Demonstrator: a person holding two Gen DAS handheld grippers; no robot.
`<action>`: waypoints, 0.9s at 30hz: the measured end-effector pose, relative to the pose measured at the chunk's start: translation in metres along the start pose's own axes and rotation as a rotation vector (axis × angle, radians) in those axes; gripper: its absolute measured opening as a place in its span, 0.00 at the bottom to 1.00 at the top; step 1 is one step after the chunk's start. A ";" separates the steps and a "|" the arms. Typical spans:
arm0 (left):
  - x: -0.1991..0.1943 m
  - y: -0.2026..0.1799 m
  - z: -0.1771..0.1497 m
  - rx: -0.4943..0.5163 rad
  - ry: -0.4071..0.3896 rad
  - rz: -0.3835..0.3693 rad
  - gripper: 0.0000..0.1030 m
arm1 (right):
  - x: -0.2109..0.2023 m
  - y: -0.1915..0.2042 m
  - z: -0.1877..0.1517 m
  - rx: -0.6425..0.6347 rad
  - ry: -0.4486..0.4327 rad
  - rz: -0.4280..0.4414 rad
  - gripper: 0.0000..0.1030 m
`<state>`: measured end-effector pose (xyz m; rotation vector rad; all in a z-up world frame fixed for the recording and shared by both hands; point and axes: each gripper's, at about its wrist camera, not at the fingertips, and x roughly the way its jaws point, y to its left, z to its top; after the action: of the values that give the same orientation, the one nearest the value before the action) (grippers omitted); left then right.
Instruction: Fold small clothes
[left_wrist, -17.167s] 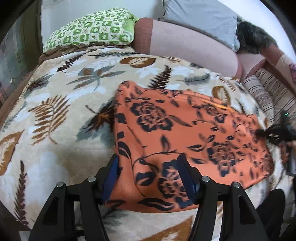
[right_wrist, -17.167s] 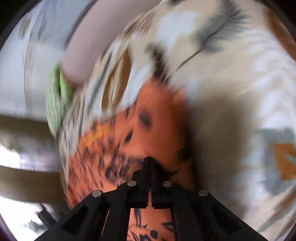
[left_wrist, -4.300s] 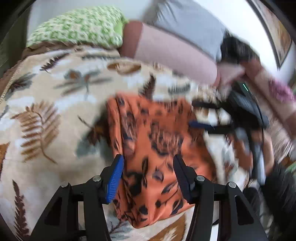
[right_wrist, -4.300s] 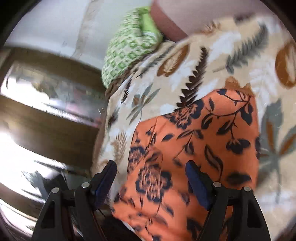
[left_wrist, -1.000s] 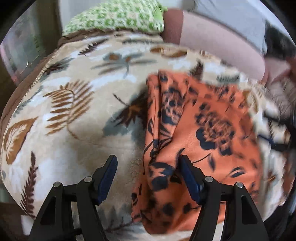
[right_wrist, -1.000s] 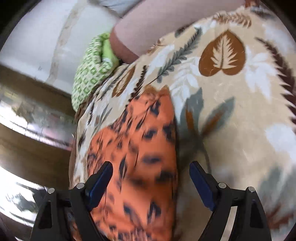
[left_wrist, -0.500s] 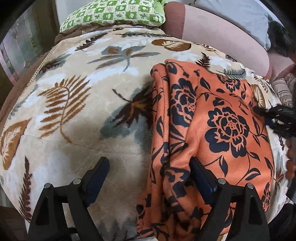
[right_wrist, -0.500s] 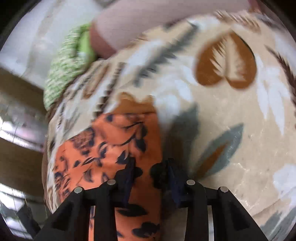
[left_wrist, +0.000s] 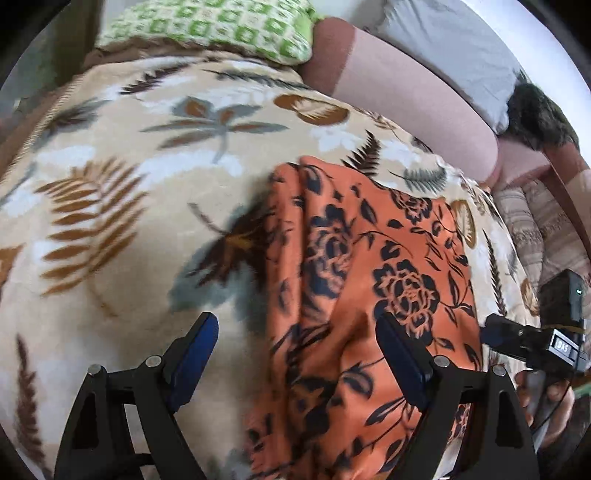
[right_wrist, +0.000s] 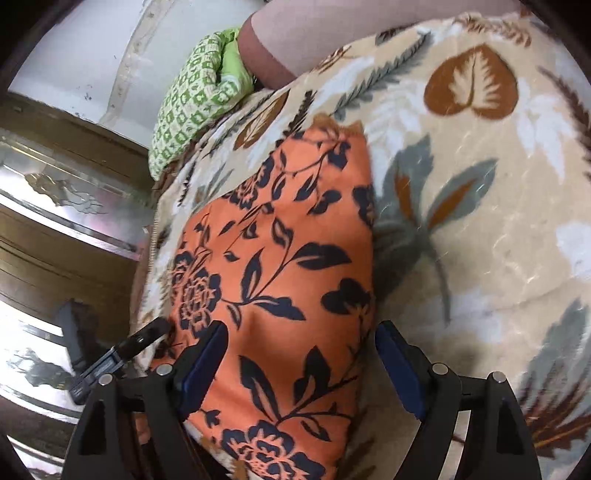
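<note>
The orange floral cloth (left_wrist: 373, 280) lies folded on the leaf-patterned blanket (left_wrist: 122, 206) covering the bed, toward the bed's near edge and nearer its right side. In the left wrist view its left margin is bunched into lengthwise ridges, while the right portion lies flat and smooth.

The left hand-held gripper (left_wrist: 295, 350) stands wide, its blue-padded fingers apart and holding nothing. One finger is over bare blanket just left of the cloth; the other is over the cloth's printed surface. Whether either pad touches the fabric cannot be told.

The right hand-held gripper (right_wrist: 301, 354) is likewise spread wide and grips nothing. The cloth's near end lies between its fingers, with the cloth's right-hand fold edge just inside the right finger. In the left wrist view this tool (left_wrist: 532, 339) appears at the cloth's right edge.

A green checked pillow (left_wrist: 207, 26) and a pinkish-brown bolster (left_wrist: 399, 96) rest along the far edge of the bed. A mirrored wooden panel (right_wrist: 55, 206) stands beside the bed in the right wrist view.
</note>
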<state>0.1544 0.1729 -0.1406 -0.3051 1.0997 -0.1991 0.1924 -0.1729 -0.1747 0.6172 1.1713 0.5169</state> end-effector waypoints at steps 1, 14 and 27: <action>0.008 -0.001 0.003 0.010 0.032 -0.019 0.86 | 0.004 -0.004 -0.001 0.011 0.008 -0.007 0.82; 0.027 0.007 0.005 -0.100 0.085 -0.139 0.29 | 0.024 0.007 0.002 -0.040 0.028 -0.068 0.50; -0.043 -0.111 0.054 0.120 -0.174 -0.129 0.22 | -0.110 0.061 0.060 -0.262 -0.198 -0.119 0.32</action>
<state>0.1829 0.0893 -0.0447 -0.2809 0.8932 -0.3454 0.2122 -0.2118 -0.0421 0.3614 0.9279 0.4864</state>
